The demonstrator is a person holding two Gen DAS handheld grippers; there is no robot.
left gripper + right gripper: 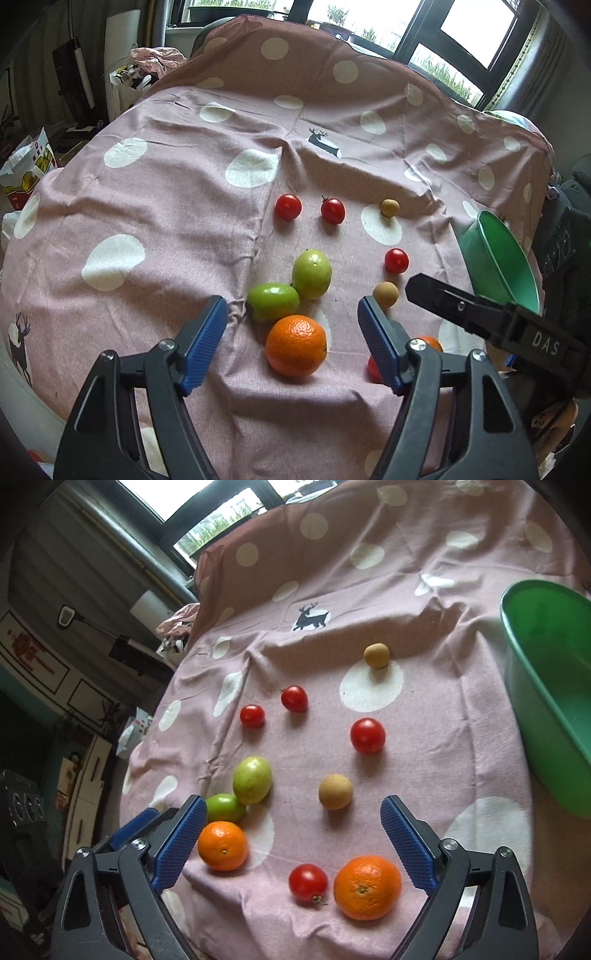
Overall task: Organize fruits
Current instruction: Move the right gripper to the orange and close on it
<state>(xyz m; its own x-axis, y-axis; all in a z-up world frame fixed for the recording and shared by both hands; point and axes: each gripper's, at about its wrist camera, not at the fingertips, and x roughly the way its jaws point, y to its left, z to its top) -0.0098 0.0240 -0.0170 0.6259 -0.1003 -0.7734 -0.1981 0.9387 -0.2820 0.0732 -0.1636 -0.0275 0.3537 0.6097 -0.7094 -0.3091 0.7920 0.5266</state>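
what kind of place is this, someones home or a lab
Most likely a lived-in room at home, not a lab. The fruit lies on a pink polka-dot cloth with deer prints, a bedsheet by the look of it. Windows show greenery outside, and bags and clothes are piled along the wall.

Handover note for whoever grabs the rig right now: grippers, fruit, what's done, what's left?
Left gripper: open, empty, over the left orange.
Right gripper: open, empty, above the right orange and a tomato.
All fruit lies loose on the spotted cloth: two oranges, two green fruits, four tomatoes, two brown fruits.
Green tub: nothing visible inside.
Done: nothing sorted yet.
Left: everything.
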